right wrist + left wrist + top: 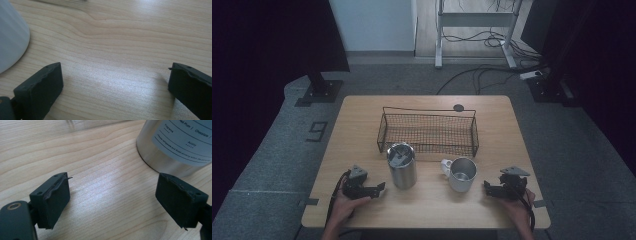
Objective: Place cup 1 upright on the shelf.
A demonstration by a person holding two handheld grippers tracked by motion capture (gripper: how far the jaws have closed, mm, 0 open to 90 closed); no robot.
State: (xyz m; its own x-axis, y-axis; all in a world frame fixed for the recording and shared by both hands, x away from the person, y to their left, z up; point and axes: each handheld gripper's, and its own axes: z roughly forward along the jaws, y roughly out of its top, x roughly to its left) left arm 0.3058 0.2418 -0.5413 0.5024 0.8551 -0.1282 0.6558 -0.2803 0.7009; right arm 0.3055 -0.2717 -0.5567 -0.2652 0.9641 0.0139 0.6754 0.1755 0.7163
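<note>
A pale wooden desk (362,115) stands on grey carpet beside dark curtains. Near its front edge, the left tool (379,189) lies released beside the steel canister (402,166), whose printed label the left gripper view reveals. The right tool (487,187) gapes beside the white mug (461,174); a wire basket (428,131) sits behind.

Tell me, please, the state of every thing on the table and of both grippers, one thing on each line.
Steel canister: upright, lid on, not held.
White mug: upright, looks empty, handle to the left, not held.
Wire basket: upright, empty.
Left gripper: jaws open, holding nothing, beside the canister.
Right gripper: jaws open, holding nothing, beside the mug.
</note>
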